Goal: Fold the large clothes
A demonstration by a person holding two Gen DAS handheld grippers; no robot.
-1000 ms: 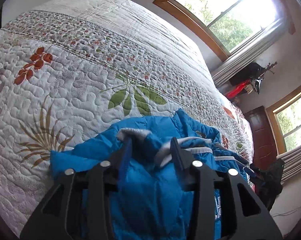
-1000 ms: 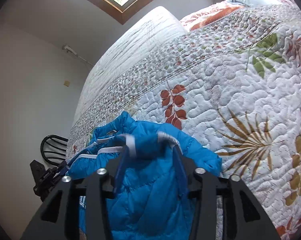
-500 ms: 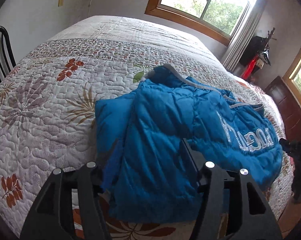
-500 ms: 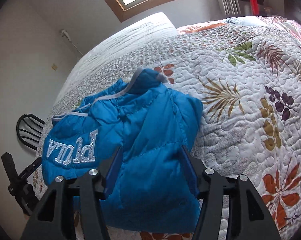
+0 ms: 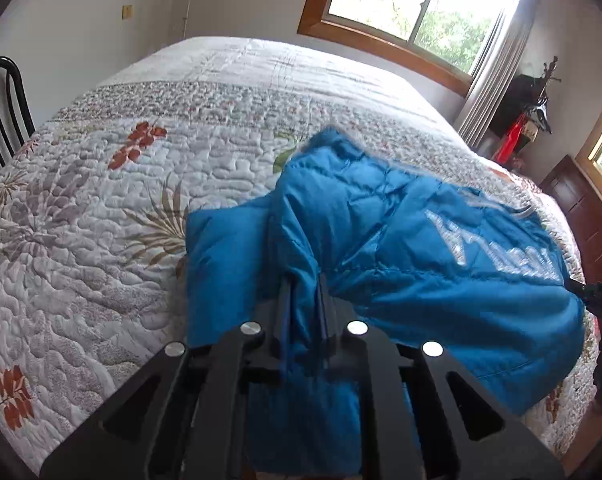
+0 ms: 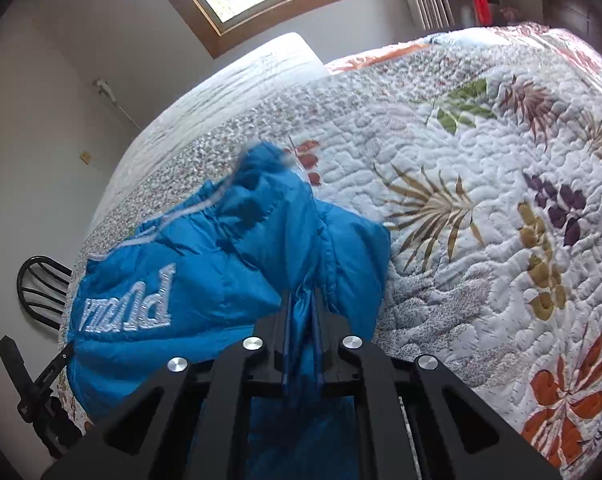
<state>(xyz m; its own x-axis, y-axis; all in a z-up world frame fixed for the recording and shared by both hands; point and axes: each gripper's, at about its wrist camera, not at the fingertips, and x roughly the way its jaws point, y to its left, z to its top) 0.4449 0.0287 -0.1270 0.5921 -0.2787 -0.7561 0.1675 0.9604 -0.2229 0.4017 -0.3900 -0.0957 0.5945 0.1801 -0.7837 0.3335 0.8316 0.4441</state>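
Slippage threatens: both grippers, left (image 5: pixel 304 300) closing, right (image 6: pixel 301 320) clamped, pinch thin folds of slick jacket (image 5: pixel 401 240).

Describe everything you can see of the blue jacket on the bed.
The blue jacket is a shiny quilted puffer with silver embroidered lettering and pale trim. It lies crumpled on the floral quilt near the bed's edge. The left claw is closing on a pinched fold; the right claw is shut on another.

Both tongs (image 5: pixel 303 300) (image 6: pixel 301 312) are matte black, with triangular cutouts, round silver screws and blue-edged fingers.
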